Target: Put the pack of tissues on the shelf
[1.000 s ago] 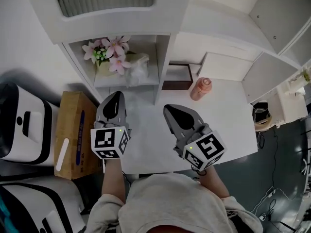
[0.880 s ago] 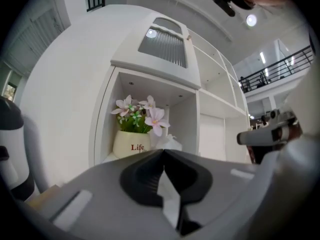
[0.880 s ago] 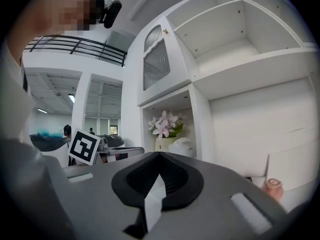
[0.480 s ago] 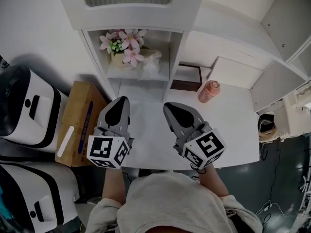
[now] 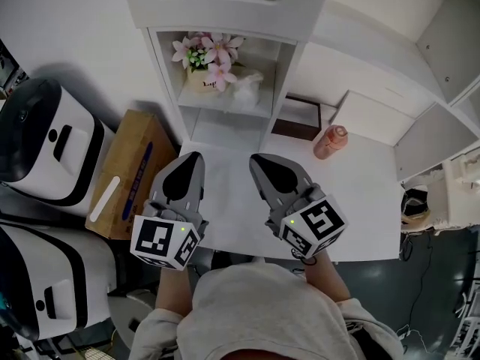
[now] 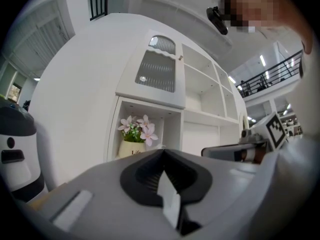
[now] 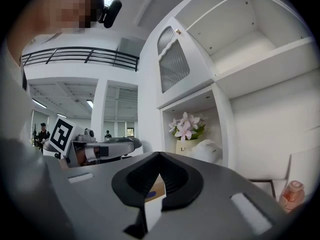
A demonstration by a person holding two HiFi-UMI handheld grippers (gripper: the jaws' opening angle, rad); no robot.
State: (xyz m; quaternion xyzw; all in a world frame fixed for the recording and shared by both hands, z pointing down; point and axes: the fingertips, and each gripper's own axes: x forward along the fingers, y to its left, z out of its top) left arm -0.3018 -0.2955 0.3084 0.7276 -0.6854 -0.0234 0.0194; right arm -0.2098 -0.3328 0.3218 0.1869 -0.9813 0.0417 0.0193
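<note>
The pack of tissues, a crinkly clear-white bundle, lies in the white shelf compartment beside a pot of pink flowers. The right gripper view shows the pack next to the flowers as well. My left gripper and right gripper hover side by side over the white table, short of the shelf. Both are shut with nothing between their jaws. In the left gripper view the jaws point toward the flowers.
An orange bottle stands on the table at the right, next to a dark brown box. A cardboard box and two white machines sit left of the table. Open white cupboards stand at the right.
The shelf, flowers and tissues now sit lower and further right in the head view. Both grippers stay shut and side by side, the left a little nearer to me.
</note>
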